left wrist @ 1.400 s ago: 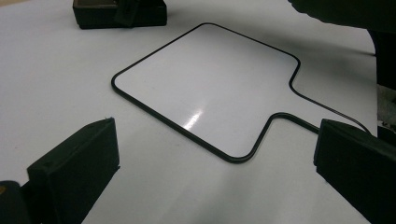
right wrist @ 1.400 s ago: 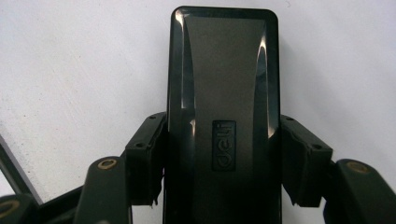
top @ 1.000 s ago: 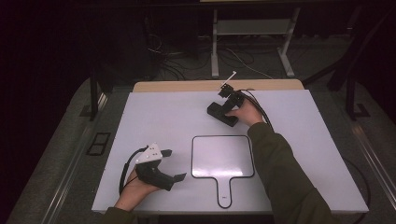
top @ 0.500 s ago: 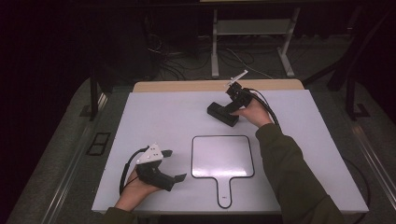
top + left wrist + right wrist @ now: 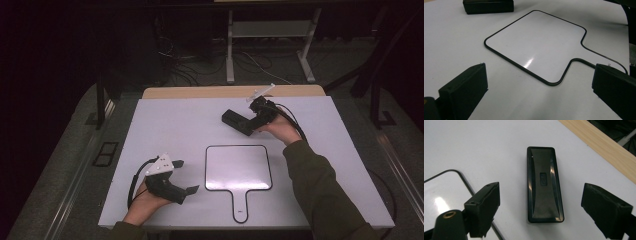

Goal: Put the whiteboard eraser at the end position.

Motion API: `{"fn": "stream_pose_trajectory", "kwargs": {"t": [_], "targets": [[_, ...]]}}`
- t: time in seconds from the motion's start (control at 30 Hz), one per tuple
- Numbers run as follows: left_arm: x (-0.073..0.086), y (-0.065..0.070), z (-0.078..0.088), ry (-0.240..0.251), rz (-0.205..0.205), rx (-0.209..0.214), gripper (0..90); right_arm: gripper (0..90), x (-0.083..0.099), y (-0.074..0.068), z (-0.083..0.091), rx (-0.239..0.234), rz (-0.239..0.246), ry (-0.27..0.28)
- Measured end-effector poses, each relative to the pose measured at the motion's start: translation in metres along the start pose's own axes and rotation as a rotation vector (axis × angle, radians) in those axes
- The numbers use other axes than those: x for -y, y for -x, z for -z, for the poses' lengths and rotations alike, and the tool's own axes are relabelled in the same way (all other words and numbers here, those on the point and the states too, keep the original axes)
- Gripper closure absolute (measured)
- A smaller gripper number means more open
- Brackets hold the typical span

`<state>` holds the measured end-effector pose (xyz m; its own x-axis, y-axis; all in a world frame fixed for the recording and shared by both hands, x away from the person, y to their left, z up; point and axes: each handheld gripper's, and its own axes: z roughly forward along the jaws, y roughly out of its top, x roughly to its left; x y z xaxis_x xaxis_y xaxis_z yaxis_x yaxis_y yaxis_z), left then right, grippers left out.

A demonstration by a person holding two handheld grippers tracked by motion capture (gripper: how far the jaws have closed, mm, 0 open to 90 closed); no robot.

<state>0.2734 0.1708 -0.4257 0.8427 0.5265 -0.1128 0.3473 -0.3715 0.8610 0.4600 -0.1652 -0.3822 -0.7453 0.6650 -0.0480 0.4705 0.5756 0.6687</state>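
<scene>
A black rectangular eraser (image 5: 236, 122) lies on the white table (image 5: 165, 125), right of centre toward the far side. My right gripper (image 5: 254, 116) hovers just over its right end, open. In the right gripper view the eraser (image 5: 544, 170) lies lengthwise between the spread jaws of the right gripper (image 5: 541, 195), touching neither. A small whiteboard (image 5: 238, 167) with a black rim and a handle lies at the table's middle front. My left gripper (image 5: 186, 176) rests open on the table to its left. In the left gripper view the left gripper (image 5: 540, 75) faces the whiteboard (image 5: 536, 42) and holds nothing.
A wooden strip (image 5: 200, 92) runs along the table's far edge, close behind the eraser. Dark floor with cables and white metal legs (image 5: 231, 50) lies beyond. The eraser (image 5: 487, 6) also shows at the top of the left gripper view.
The right hand has drawn its gripper slightly to the right and back over the eraser. The eraser, the whiteboard and the left gripper have stayed put.
</scene>
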Motion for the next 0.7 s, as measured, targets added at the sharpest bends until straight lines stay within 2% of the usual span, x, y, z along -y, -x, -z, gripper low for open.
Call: {"fn": "stream_pose_trajectory", "kwargs": {"t": [0.2,0.3,0.47,0.57,0.7], "targets": [[0.002,-0.001,-0.001,-0.002,-0.003,-0.007,0.0,12.3,0.01,-0.006,0.01,-0.008,-0.007,0.042],[0.004,-0.001,-0.001,0.005,0.001,-0.01,0.0,12.3,0.014,-0.011,0.016,0.01,-0.006,0.056],[0.005,-0.002,-0.002,-0.001,0.003,-0.011,0.0,12.3,0.027,-0.016,0.023,-0.026,-0.025,0.087],[0.006,-0.002,-0.002,-0.004,0.005,-0.012,0.0,12.3,0.036,-0.02,0.026,-0.027,-0.026,0.094],[0.007,0.0,-0.003,-0.007,0.005,-0.007,0.0,12.4,0.051,-0.022,0.032,-0.045,-0.059,0.124]]}}
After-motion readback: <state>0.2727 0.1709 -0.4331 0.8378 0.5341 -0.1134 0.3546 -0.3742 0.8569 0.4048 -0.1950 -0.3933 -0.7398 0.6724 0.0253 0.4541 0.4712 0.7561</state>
